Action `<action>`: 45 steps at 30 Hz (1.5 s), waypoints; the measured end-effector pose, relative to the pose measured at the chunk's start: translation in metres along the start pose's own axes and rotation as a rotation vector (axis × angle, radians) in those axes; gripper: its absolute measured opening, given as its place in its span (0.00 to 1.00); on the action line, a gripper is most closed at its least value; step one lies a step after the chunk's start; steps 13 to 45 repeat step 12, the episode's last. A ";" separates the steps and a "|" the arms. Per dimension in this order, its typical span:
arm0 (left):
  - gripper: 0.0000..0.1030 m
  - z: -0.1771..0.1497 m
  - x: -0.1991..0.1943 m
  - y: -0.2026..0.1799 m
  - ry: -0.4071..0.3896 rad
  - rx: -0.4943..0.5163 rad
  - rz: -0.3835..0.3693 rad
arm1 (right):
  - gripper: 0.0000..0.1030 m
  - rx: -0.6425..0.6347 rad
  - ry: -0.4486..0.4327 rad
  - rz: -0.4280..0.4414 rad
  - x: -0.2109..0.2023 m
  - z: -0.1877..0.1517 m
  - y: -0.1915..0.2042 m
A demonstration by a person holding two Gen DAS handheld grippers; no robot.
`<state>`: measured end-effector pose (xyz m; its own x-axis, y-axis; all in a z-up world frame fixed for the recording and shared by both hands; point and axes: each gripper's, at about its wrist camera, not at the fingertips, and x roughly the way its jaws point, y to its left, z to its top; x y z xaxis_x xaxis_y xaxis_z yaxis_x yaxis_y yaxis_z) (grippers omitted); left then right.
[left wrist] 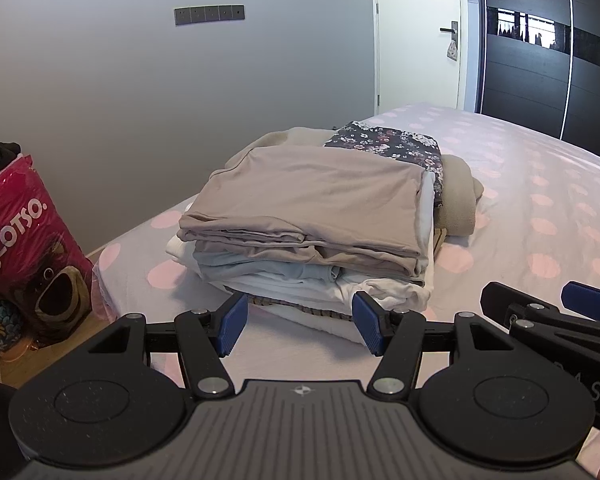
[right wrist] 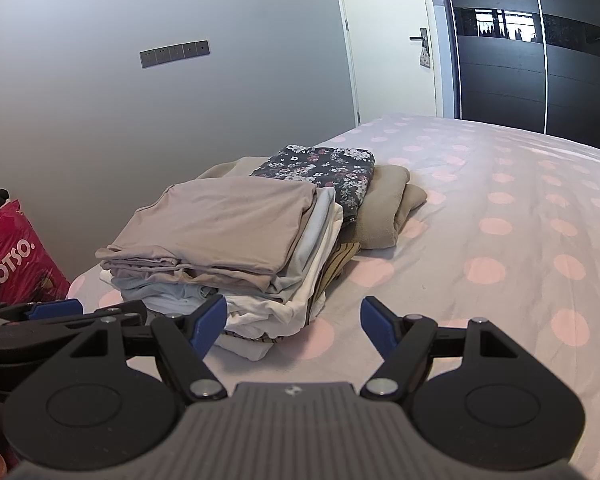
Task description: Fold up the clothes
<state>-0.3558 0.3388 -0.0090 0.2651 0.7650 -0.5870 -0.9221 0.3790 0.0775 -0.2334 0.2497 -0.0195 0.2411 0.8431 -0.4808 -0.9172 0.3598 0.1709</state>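
A stack of folded clothes (left wrist: 308,216) lies on the bed, topped by a taupe garment, with pale blue and white pieces beneath; it also shows in the right wrist view (right wrist: 220,232). A dark floral folded piece (left wrist: 384,142) and a beige garment (left wrist: 458,196) lie just behind it. My left gripper (left wrist: 300,326) is open and empty, just in front of the stack's near edge. My right gripper (right wrist: 292,326) is open and empty, in front of the stack's right corner. The right gripper's tip also shows in the left wrist view (left wrist: 540,304).
The bed (right wrist: 500,240) has a lilac sheet with pink dots and stretches to the right. A red LOTSO bag (left wrist: 28,248) stands on the floor at the left. A grey wall, a white door (left wrist: 420,40) and a dark wardrobe (left wrist: 540,60) stand behind.
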 end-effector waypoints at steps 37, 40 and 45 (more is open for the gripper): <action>0.54 -0.001 0.002 0.000 -0.007 0.004 -0.001 | 0.74 0.008 0.001 -0.004 0.000 0.000 -0.002; 0.54 -0.001 0.002 0.000 -0.007 0.004 -0.001 | 0.74 0.008 0.001 -0.004 0.000 0.000 -0.002; 0.54 -0.001 0.002 0.000 -0.007 0.004 -0.001 | 0.74 0.008 0.001 -0.004 0.000 0.000 -0.002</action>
